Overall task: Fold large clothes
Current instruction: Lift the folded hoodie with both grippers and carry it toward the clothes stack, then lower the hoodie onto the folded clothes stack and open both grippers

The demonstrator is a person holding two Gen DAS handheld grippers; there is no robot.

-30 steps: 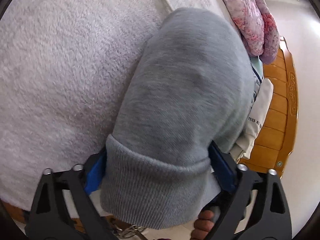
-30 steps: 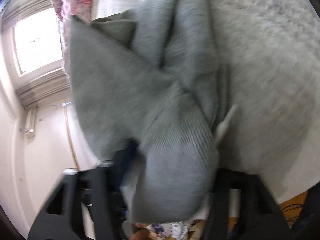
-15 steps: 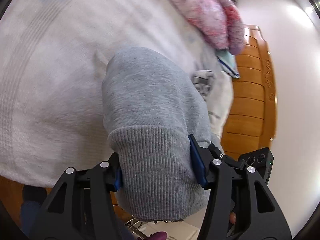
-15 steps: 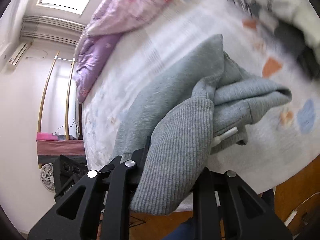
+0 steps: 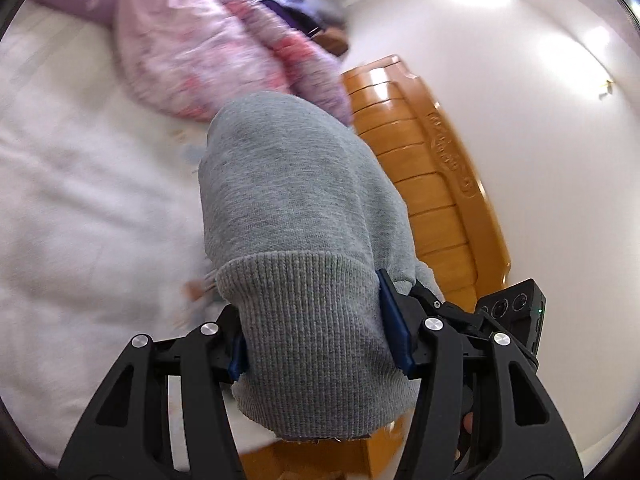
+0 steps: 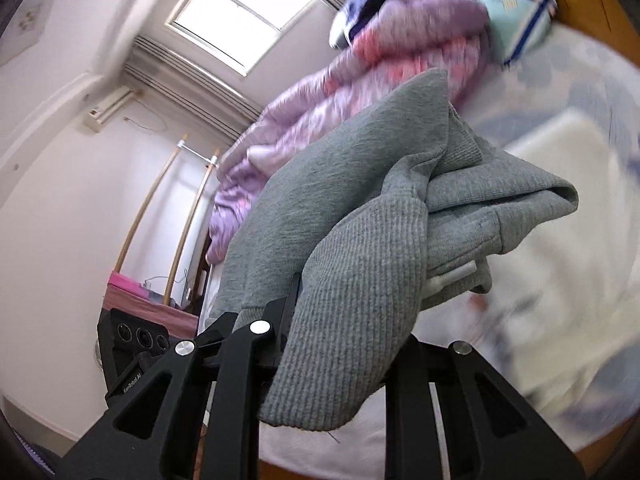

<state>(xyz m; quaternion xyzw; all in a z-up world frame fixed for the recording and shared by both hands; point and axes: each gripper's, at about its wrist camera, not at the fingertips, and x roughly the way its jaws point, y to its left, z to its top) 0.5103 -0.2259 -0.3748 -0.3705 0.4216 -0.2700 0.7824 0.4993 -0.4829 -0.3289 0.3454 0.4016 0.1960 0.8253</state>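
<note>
A grey sweatshirt with ribbed cuffs hangs in the air above a white bed. My left gripper is shut on one ribbed cuff, its blue pads pressing both sides of the knit. In the right wrist view the grey sweatshirt bunches in folds, with a white drawstring tip showing. My right gripper is shut on another ribbed band of it, which drapes over the fingers and hides the pads.
A pink and purple quilt lies piled at the head of the bed, by the wooden headboard. A folded light-blue cloth lies near it. A window and white walls stand behind. The other gripper's camera block shows at the right.
Both grippers have risen well above the bed with the sweatshirt and rolled. Their jaws closed tighter on the ribbed cuffs between the earliest frames and half a second ago.
</note>
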